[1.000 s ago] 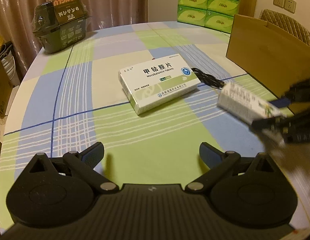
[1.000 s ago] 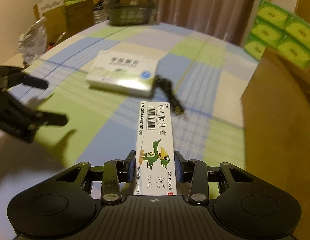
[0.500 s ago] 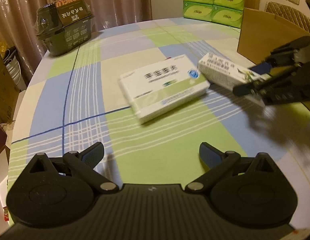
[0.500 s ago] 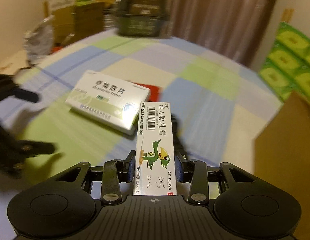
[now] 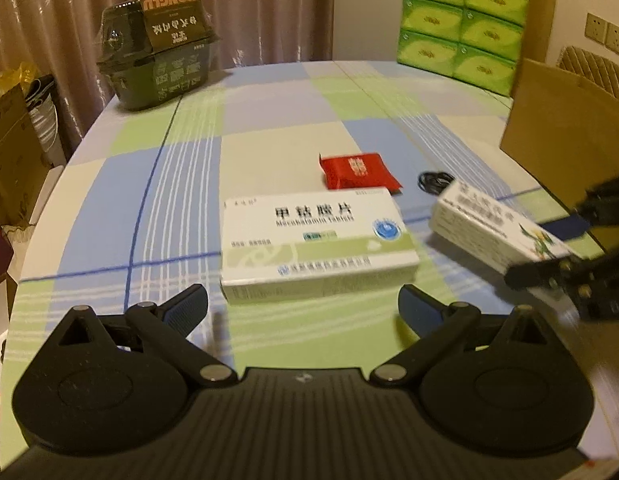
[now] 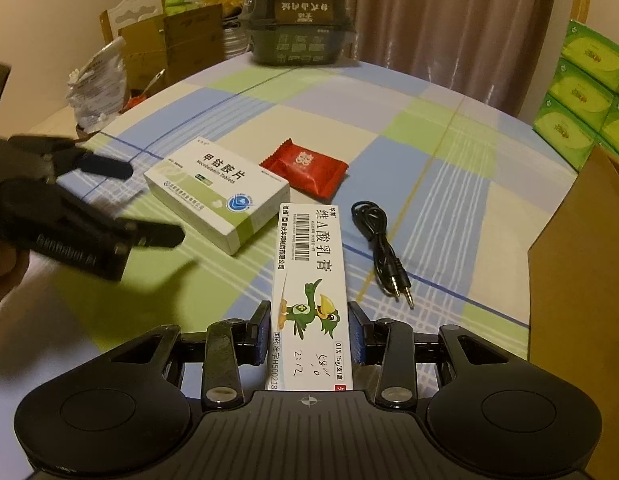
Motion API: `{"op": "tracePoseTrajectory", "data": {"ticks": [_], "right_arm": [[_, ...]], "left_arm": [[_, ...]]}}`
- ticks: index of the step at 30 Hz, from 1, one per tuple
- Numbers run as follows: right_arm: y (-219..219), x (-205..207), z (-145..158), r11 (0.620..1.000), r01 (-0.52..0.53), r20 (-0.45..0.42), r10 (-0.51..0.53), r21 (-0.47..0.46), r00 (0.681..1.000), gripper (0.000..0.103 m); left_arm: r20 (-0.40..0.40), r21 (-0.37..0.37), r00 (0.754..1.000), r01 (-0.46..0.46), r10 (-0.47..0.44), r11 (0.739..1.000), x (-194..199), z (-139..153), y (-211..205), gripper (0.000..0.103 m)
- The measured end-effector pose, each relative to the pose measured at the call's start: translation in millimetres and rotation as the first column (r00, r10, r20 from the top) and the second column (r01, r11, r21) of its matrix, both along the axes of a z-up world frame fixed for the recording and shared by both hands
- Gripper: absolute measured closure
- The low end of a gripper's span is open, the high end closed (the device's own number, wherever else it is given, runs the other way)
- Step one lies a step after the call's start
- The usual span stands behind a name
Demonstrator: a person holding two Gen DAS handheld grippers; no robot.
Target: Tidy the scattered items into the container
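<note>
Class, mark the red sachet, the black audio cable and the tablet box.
red sachet (image 6: pixel 304 172): right wrist view, middle of wrapper.
black audio cable (image 6: pixel 379 242): right wrist view, mid-cord.
tablet box (image 5: pixel 315 234): left wrist view, printed top face.

Bare tablecloth (image 5: pixel 181 200) left of the tablet box (image 5: pixel 315 248) — red packet (image 5: pixel 359 170) and cable (image 6: pixel 383 248) crowd its far side.

Warm, dim indoor light from above tints both views yellowish. The table (image 5: pixel 269 128) bows with fisheye curving, and the corners go black. In the left view the right tongs (image 5: pixel 557 252) smear with motion blur; in the right view the left tongs (image 6: pixel 121 204) blur too, casting a soft shadow.
</note>
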State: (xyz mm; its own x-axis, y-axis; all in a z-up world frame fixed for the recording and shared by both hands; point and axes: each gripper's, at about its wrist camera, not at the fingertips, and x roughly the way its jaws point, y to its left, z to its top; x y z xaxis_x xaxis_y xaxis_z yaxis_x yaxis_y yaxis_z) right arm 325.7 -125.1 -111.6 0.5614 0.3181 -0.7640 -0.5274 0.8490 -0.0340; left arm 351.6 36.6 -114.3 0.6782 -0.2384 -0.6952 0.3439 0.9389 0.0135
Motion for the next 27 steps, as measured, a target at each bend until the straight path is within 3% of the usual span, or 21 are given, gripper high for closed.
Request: {"op": "tracePoseTrajectory", "data": {"ticks": [6,14,20,23,27], "right_arm": [[8.3,4.1,-4.7,0.999,-0.032,0.011,0.033,-0.029,0.999,0.067],[14.0,1.8,-7.6,0.996,-0.074,0.0,0.074,-0.042,0.997,0.067],[5.9,-24.4,-4.0,0.995,-0.096,-0.034,0.095,-0.033,0.995,0.067],[8.8,-43.7,-3.5,0.99,-0.132,-0.037,0.131,-0.044,0.991,0.067],[-1.9,-55.2,0.1,0.997,-0.07,-0.046,0.069,-0.025,0.997,0.067]], "left_arm": [[-0.004,0.013,0.996,0.09,-0.09,0.996,15.4,-5.0,0.0,0.003],[-0.029,0.022,0.988,0.155,-0.154,0.988,-5.2,-2.8,-9.2,0.003],[-0.06,0.048,0.977,0.207,-0.205,0.977,-47.9,8.9,-23.3,0.003],[-0.083,0.009,0.96,0.27,-0.268,0.963,-77.9,13.2,-35.2,0.003],[-0.07,0.081,0.955,0.293,-0.287,0.953,-105.6,18.2,-41.6,0.003]]}}
